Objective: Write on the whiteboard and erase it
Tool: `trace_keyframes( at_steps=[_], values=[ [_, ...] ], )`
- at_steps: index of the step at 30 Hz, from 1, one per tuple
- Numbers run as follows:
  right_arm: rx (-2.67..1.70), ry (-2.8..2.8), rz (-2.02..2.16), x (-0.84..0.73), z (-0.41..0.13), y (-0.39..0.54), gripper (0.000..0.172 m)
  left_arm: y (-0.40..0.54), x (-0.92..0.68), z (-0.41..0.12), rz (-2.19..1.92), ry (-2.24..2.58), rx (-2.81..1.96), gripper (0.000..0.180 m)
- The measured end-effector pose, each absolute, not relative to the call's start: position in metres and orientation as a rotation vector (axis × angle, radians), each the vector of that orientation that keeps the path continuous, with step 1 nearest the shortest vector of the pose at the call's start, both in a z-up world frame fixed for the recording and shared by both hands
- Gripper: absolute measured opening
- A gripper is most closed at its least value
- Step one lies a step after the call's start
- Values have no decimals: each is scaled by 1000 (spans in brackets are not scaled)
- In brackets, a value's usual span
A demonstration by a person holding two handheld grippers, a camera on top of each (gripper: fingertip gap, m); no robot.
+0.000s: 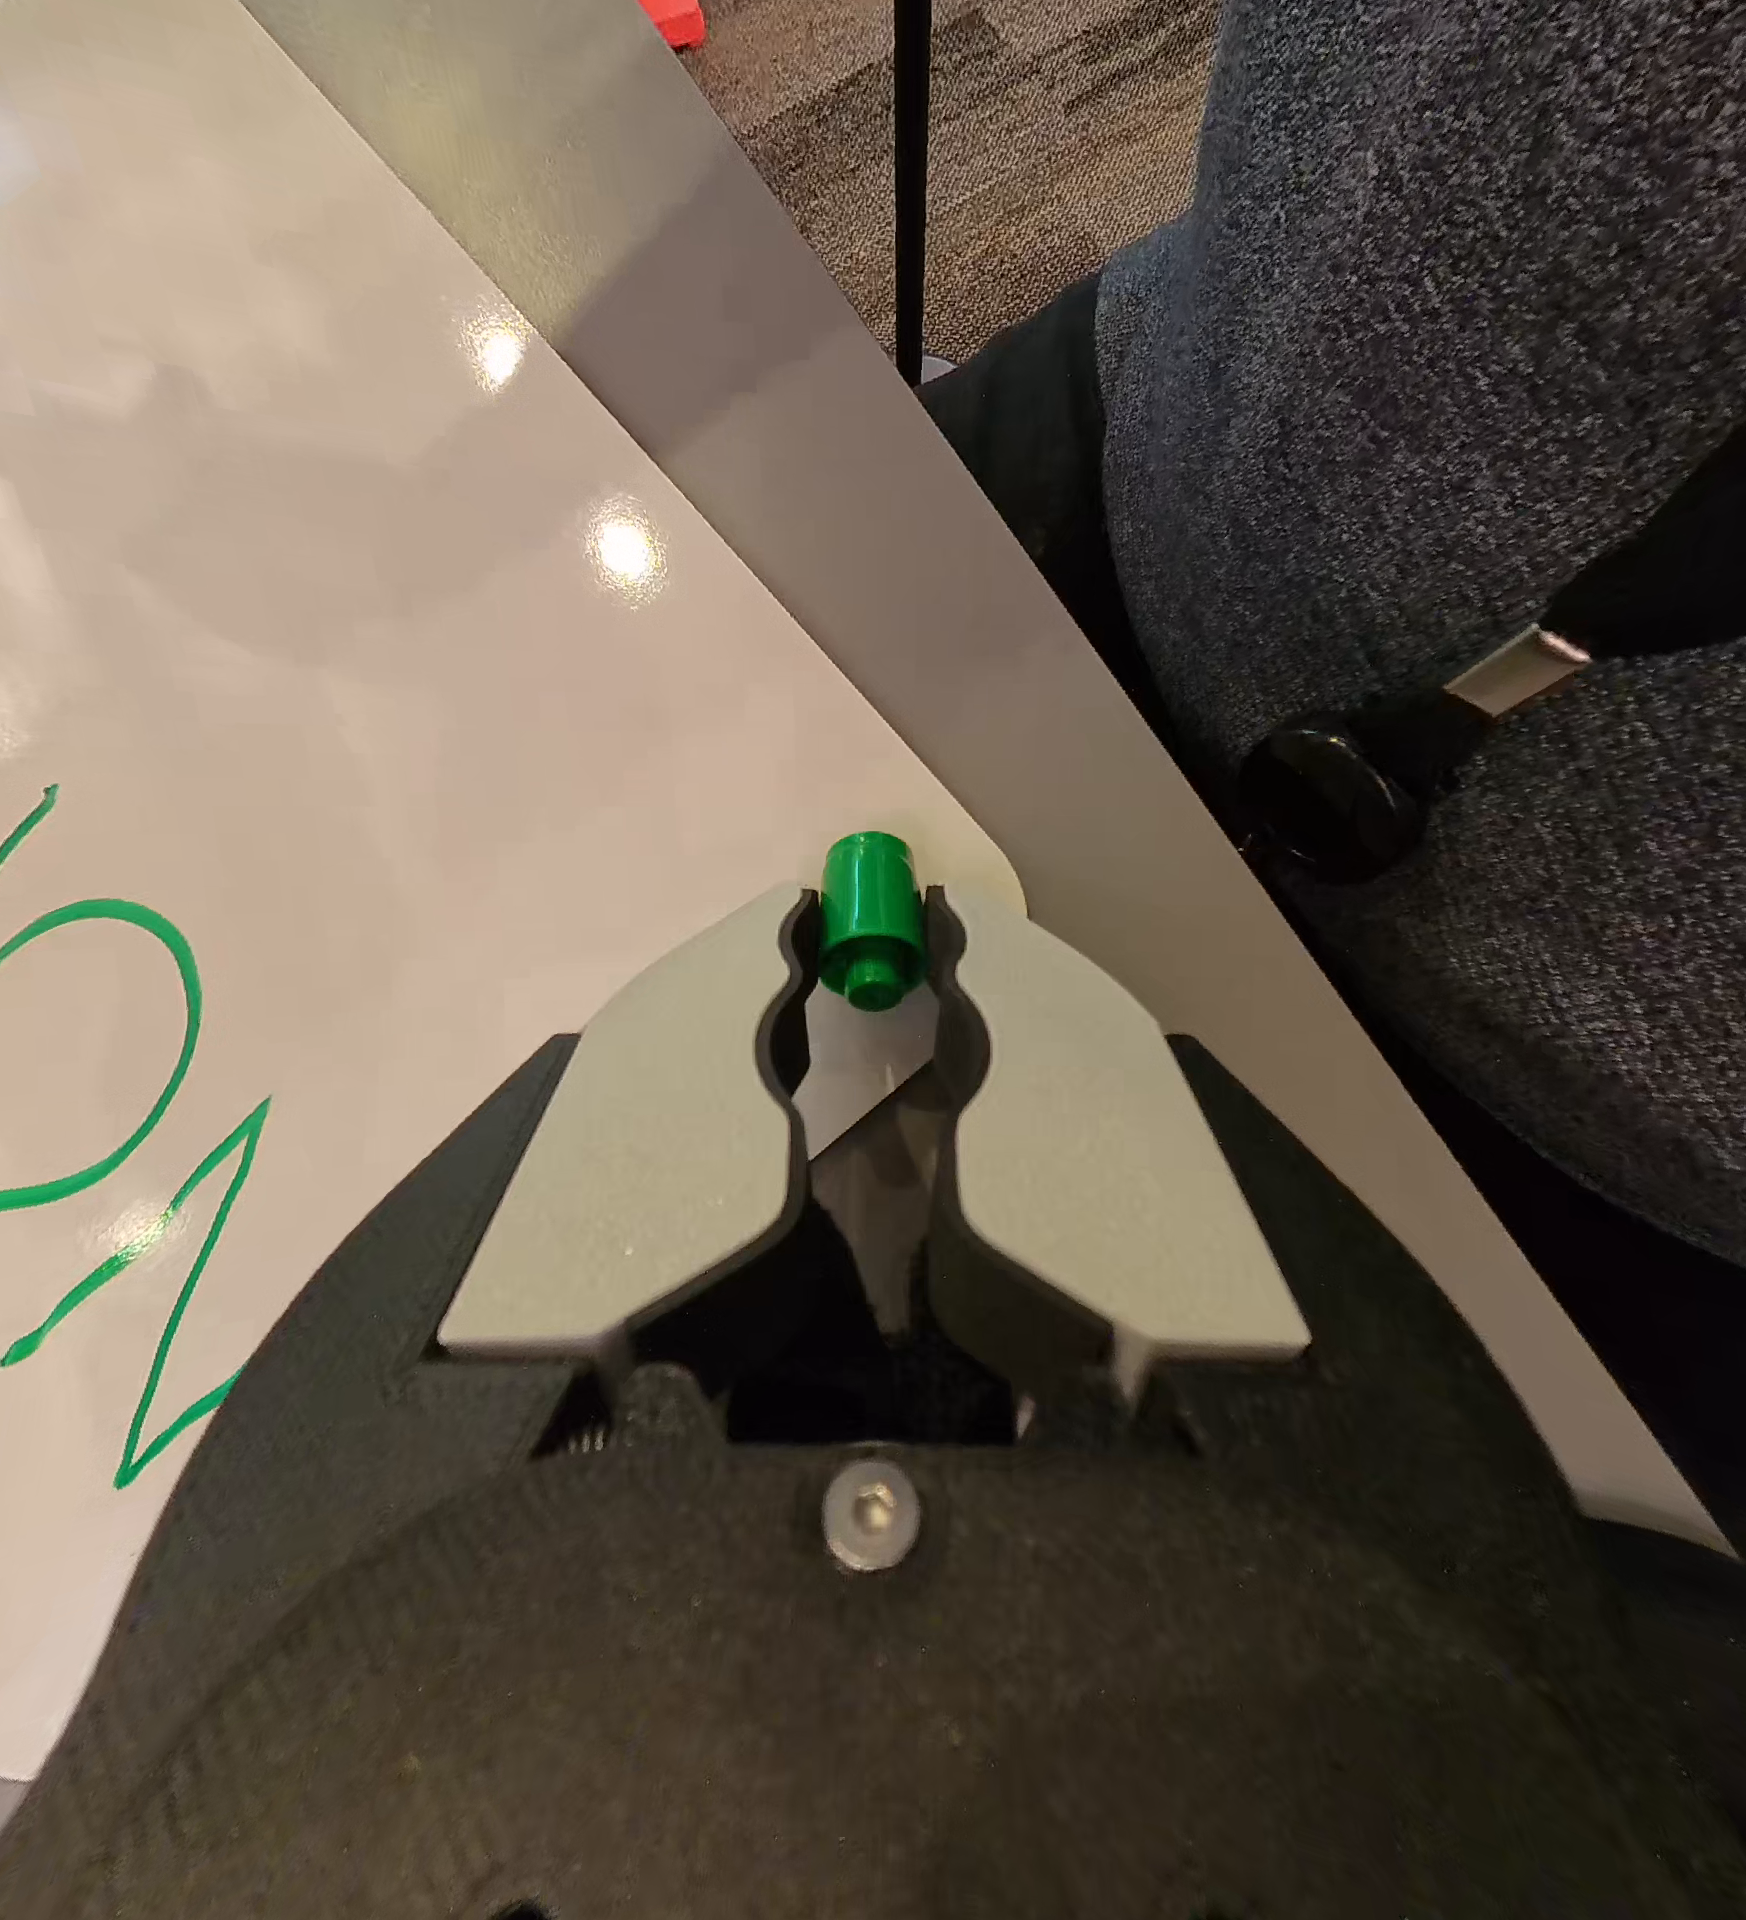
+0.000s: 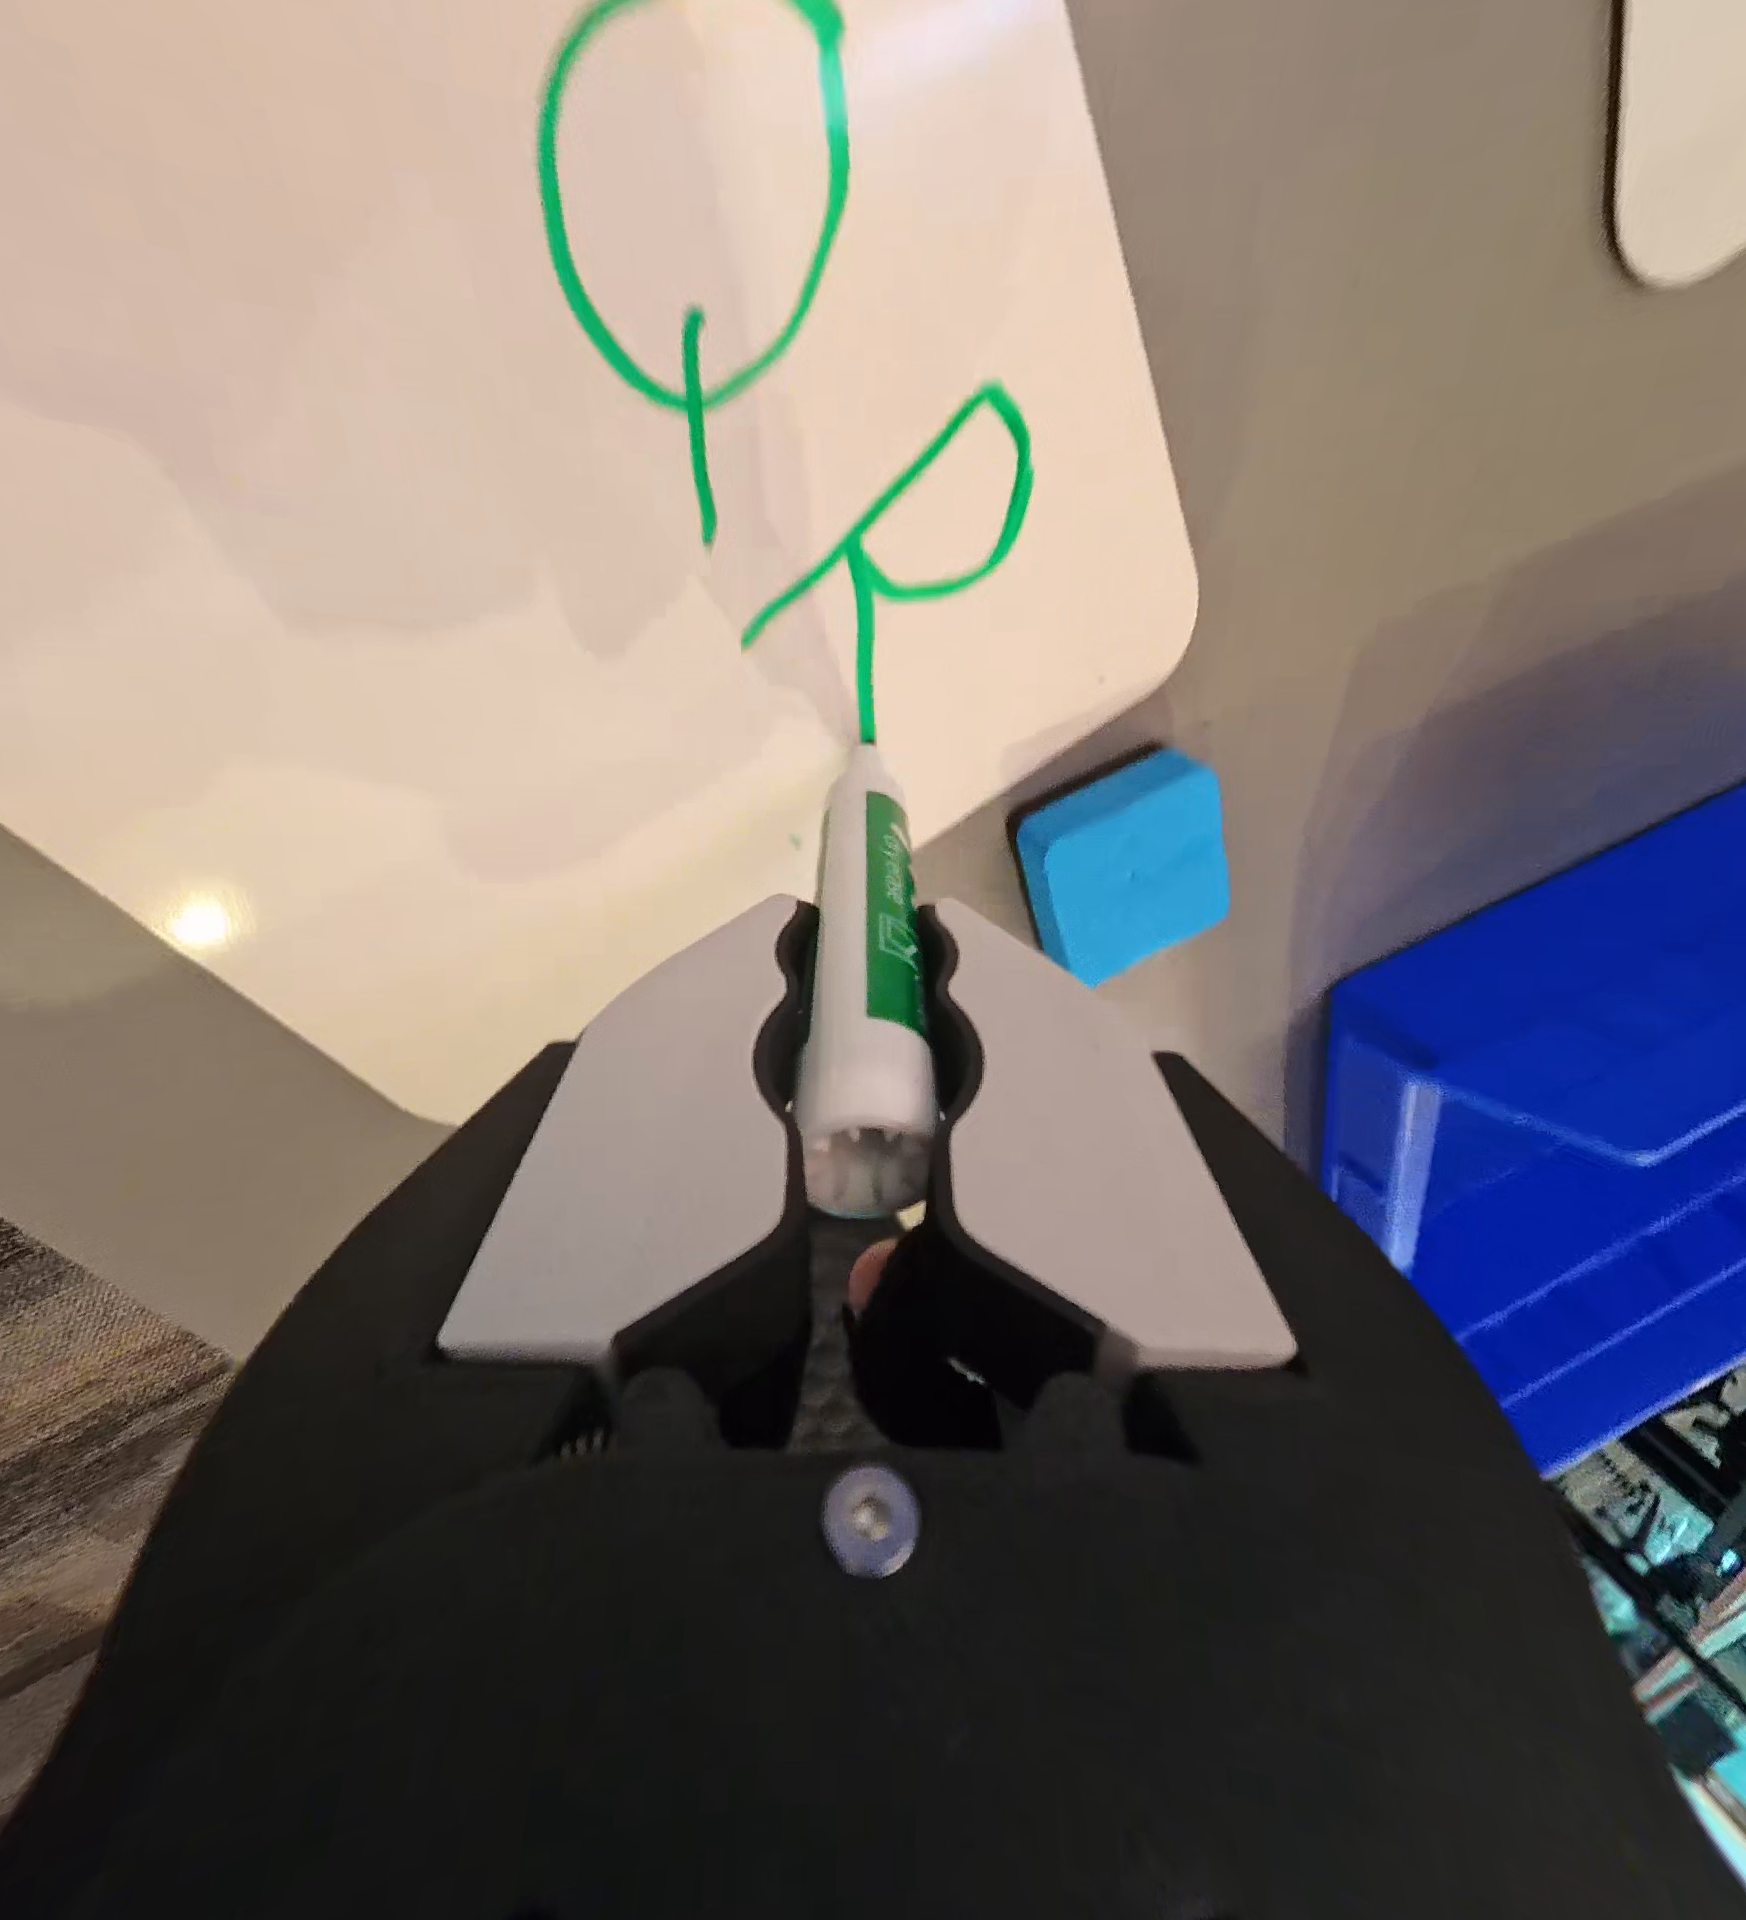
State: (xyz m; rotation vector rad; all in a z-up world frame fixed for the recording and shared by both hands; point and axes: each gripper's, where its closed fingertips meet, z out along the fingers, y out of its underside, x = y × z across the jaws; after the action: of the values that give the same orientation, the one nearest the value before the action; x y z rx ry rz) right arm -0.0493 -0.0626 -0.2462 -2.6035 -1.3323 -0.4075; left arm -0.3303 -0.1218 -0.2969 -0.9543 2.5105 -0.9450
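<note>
right claw: right gripper (image 2: 867,940) clamped on white plastic dry-erase marker with green label (image 2: 864,966), pads pressing both sides of barrel
marker: nib down on glossy white rounded-corner whiteboard (image 2: 277,499), at the end of a green stroke; green writing (image 2: 703,208) above it
left claw: left gripper (image 1: 869,914) clamped on small green plastic marker cap (image 1: 867,914), fingertips snug on both sides, over the board corner
whiteboard: lies flat on grey tabletop (image 2: 1368,416), near the table edge
eraser: light blue foam block with dark underside (image 2: 1123,862), on table just beside the board's corner, untouched
bin: blue plastic storage bin (image 2: 1596,1091), right of eraser
handling: marker likely light, stiff, smooth barrel so it can twist or slip; hold mid-barrel as it is now. Eraser likely soft and light, squashes; take it by the two side faces
stage: judged writing step, erase not yet begun
</note>
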Motion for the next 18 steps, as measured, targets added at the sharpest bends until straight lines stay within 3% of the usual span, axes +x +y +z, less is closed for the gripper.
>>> trace_keyframes(
  at_steps=[6,18],
  values=[
    [-2622,-1240,-425,-33,-243,-78,20,-122,-330,-297,-947,2512,-952,20],
    [-2421,-972,-478,-32,-178,-114,20,-119,-327,-297,-943,2517,-968,20]
  ],
)
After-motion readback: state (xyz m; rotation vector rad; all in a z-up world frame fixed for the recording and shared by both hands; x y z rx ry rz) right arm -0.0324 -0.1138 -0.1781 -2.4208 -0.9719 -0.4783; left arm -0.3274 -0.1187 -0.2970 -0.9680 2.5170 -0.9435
